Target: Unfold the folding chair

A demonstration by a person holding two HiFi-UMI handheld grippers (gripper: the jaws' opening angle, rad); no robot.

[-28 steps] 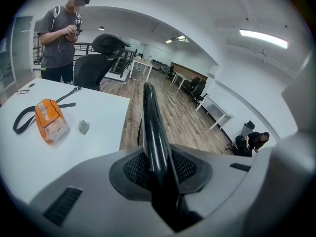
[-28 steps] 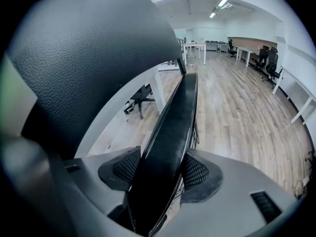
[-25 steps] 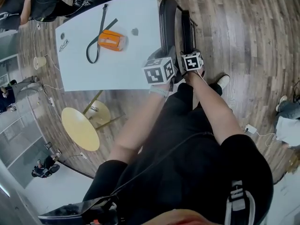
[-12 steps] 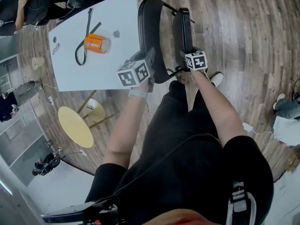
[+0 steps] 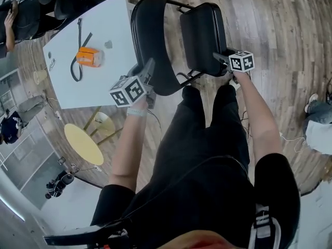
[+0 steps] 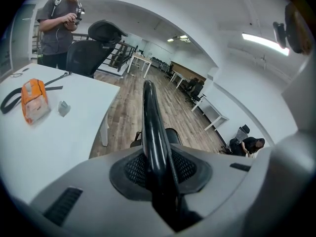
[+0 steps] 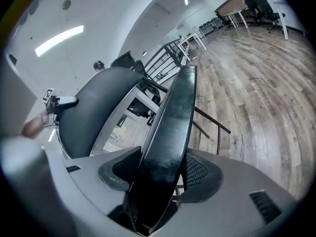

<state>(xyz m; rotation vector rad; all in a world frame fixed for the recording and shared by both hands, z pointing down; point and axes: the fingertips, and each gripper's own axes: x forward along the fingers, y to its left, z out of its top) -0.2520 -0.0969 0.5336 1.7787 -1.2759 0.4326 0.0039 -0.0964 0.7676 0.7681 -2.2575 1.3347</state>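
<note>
A black folding chair stands partly spread on the wooden floor in front of the person. Its curved backrest (image 5: 148, 40) is at the left and its padded seat (image 5: 203, 35) is swung out to the right. My left gripper (image 5: 147, 72) is shut on the backrest's thin top edge (image 6: 152, 127), which runs straight out between its jaws. My right gripper (image 5: 222, 57) is shut on the seat's thick front edge (image 7: 170, 147). In the right gripper view the backrest (image 7: 94, 110) shows at the left with the left gripper beside it.
A white table (image 5: 91, 77) stands just left of the chair, with an orange pouch (image 5: 87, 56) and a black strap (image 5: 79, 51) on it. A round yellow stool (image 5: 84, 143) is below the table. A person (image 6: 59, 19) stands behind the table, and others sit at the room's edges.
The seat has swung out to the right and away from the backrest, carried by my right gripper. My left gripper, with the backrest, has shifted left in the view.
</note>
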